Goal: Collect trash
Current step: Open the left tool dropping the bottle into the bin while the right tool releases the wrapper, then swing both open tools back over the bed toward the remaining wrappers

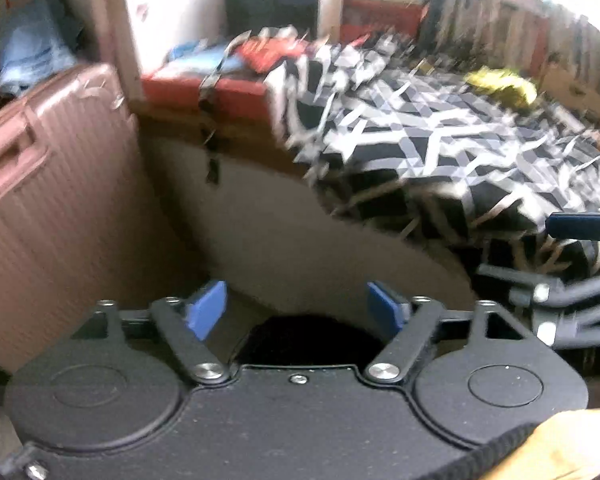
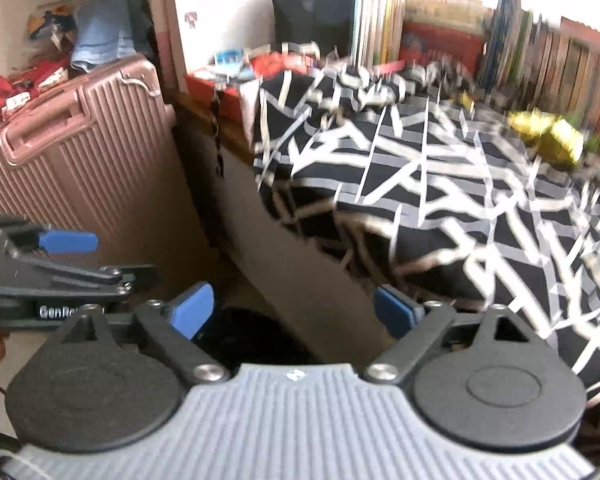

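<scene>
Yellow wrapper (image 2: 548, 138) lies on the patterned bedspread (image 2: 440, 184), at its far side near the books (image 2: 540, 48). My left gripper (image 1: 300, 310) and right gripper (image 2: 296, 312), both spread wide and empty, should approach it low, jaws straddling it

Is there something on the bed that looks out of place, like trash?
Yes. A crumpled yellow wrapper lies on the black-and-white patterned bedcover, toward the far side near the row of books. It looks like litter, though blur hides what it is. The cover's near corner is also rumpled.
</scene>
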Demonstrator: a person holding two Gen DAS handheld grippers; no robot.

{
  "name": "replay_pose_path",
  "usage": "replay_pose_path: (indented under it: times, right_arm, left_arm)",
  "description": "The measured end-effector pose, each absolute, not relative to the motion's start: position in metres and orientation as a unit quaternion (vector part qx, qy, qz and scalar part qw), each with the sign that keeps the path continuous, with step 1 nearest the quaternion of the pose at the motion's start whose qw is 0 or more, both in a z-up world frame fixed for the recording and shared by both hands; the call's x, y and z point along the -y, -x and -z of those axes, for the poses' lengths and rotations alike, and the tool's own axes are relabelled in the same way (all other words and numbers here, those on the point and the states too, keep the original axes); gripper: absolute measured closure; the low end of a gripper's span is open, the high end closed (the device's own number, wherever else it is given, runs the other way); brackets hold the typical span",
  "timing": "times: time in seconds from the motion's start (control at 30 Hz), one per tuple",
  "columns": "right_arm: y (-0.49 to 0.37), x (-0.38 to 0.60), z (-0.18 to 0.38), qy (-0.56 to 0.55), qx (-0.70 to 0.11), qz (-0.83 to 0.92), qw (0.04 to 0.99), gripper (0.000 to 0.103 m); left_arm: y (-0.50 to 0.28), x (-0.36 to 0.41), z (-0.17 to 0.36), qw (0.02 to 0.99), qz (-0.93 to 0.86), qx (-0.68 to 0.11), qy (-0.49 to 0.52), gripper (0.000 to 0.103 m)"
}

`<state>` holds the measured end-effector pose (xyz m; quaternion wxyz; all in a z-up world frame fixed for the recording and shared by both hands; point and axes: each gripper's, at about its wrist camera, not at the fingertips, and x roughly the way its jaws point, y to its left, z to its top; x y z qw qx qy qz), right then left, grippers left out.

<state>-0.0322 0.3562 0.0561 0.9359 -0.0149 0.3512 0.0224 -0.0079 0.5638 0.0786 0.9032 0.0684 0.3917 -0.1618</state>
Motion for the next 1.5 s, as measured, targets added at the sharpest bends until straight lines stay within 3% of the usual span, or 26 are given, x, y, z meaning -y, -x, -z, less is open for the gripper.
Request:
replay_pose_path:
  times: [0.37, 0.57, 0.93, 1.07, 1.23, 1.5]
  right_arm:
    - [0.054, -0.290, -0.131, -0.025, -0.278, 0.052, 0.959, 0.000]
    - [0.056, -0.228, -0.192, -0.077, -0.262, 0.074, 0.959, 0.000]
    - [0.045, -0.091, -0.332, -0.154, -0.167, 0.072, 0.971, 0.000]
    - [0.033, -0.050, -0.371, -0.120, -0.136, 0.093, 0.979, 0.000]
    - [0.003, 0.007, -0.356, -0.087, -0.149, 0.151, 0.973, 0.000]
    - [-0.033, 0.098, -0.233, -0.080, -0.246, 0.244, 0.935, 0.000]
  left_arm:
    - [-0.012, -0.495, -0.166, 0.904, 0.259, -0.325, -0.096, 0.002]
    - [-0.030, -0.460, -0.239, 0.897, 0.323, -0.292, -0.075, 0.001]
    - [-0.075, -0.355, -0.393, 0.911, 0.380, -0.138, -0.080, 0.001]
    - [-0.097, -0.301, -0.434, 0.913, 0.385, -0.095, -0.091, 0.000]
    - [-0.136, -0.225, -0.415, 0.913, 0.380, -0.108, -0.097, 0.000]
    - [-0.198, -0.129, -0.269, 0.890, 0.372, -0.231, -0.124, 0.000]
